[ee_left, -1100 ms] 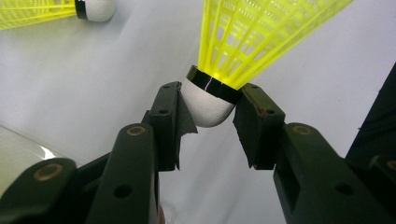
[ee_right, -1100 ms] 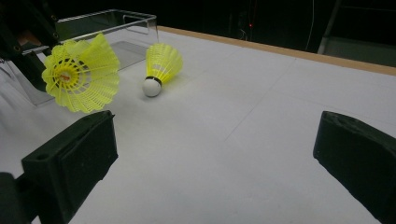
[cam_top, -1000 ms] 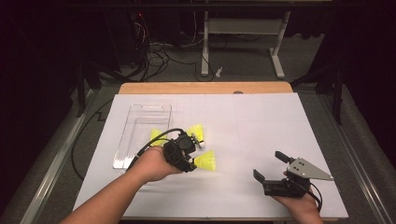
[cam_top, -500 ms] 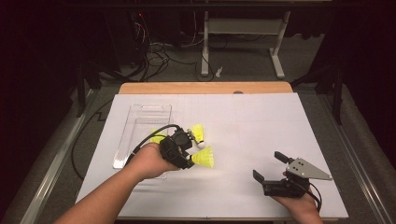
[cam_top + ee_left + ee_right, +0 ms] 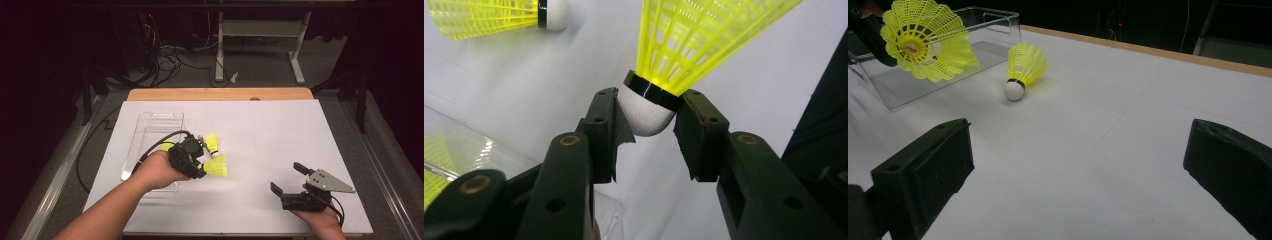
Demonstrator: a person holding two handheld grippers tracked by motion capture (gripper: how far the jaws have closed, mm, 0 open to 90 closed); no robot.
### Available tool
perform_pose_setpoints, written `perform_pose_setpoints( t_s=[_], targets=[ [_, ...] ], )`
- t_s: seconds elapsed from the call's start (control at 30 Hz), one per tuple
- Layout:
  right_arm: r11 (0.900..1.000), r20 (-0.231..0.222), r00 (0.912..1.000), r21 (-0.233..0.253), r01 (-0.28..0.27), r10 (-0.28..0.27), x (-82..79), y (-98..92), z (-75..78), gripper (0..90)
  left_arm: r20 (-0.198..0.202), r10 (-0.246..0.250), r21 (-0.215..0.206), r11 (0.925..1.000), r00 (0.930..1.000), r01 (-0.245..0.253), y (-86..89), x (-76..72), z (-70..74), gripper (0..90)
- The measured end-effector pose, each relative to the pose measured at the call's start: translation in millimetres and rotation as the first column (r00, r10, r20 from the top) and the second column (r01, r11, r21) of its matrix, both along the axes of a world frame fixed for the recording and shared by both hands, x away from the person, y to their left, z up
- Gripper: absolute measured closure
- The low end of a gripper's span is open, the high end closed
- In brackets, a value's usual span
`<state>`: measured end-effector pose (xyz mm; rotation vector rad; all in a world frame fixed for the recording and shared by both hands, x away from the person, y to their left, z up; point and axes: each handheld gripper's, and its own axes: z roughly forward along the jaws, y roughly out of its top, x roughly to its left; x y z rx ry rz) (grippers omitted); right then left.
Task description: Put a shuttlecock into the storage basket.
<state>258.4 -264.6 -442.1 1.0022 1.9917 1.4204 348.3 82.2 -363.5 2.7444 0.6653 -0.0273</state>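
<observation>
Left gripper [image 5: 202, 161] clamped on white cork nose of a yellow shuttlecock [image 5: 659, 95], jaws pressed to either side of the cork just under its black band; skirt fanned out past the tips toward mid-table [image 5: 218, 166]. Held just right of clear plastic tray [image 5: 159, 120], over the white table cover [image 5: 270, 135]. Second yellow shuttlecock [image 5: 211, 144] lying on its side on the cover, just beyond the held one, close to the tray's right wall, cork toward the right. Something yellow inside the tray, partly hidden behind the left hand. Right gripper [image 5: 289, 180] low at near right edge, well apart, jaws spread wide, nothing between them.
</observation>
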Motion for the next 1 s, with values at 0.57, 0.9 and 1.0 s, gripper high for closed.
perform_pose_setpoints(
  t_s=[0.57,0.9,1.0],
  targets=[
    [1.000,-0.006,1.0000,-0.005,-0.001,0.001,0.0,0.5,-0.5,0.1,0.003,0.041,0.004,0.9991,0.9992,-0.041,22.6,6.8,21.7,62.7],
    [1.000,-0.007,1.0000,-0.004,-0.002,0.002,0.0,0.4,-0.6,0.1,0.003,0.062,0.001,0.9981,0.9981,-0.062,35.0,8.8,29.7,62.8],
    [1.000,-0.007,1.0000,-0.006,-0.002,0.002,0.0,0.6,-0.7,0.1,0.006,0.067,-0.004,0.9978,0.9978,-0.067,37.7,9.5,32.4,62.8]
  ],
)
